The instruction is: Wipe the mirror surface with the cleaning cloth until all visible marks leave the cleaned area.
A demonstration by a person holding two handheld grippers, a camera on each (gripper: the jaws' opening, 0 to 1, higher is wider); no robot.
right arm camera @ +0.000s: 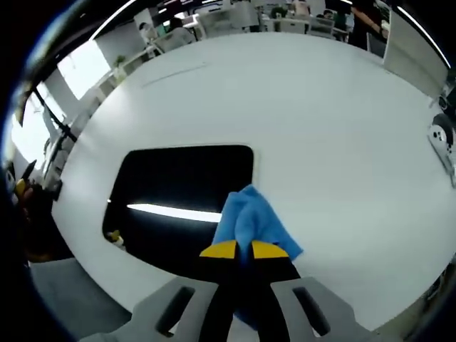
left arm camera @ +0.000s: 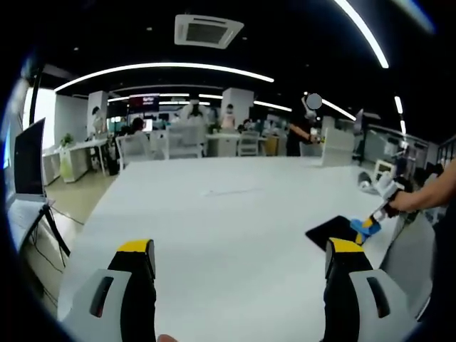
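In the right gripper view a dark rectangular mirror (right arm camera: 178, 192) lies flat on the white table (right arm camera: 320, 128) and reflects a ceiling light strip. My right gripper (right arm camera: 239, 249) is shut on a blue cleaning cloth (right arm camera: 253, 221), which rests on the mirror's right near edge. In the left gripper view my left gripper (left arm camera: 239, 249) stands open over the bare table with nothing between its yellow-tipped fingers. Off to its right the mirror (left arm camera: 333, 231) shows as a dark patch, with the blue cloth (left arm camera: 358, 228) and the right gripper (left arm camera: 370, 224) held by a person's hand on it.
The white table (left arm camera: 214, 206) runs far ahead. Its left edge drops to the floor, where a monitor on a stand (left arm camera: 28, 164) is. A white device (right arm camera: 443, 139) sits at the table's right edge. Desks, chairs and people fill the office behind.
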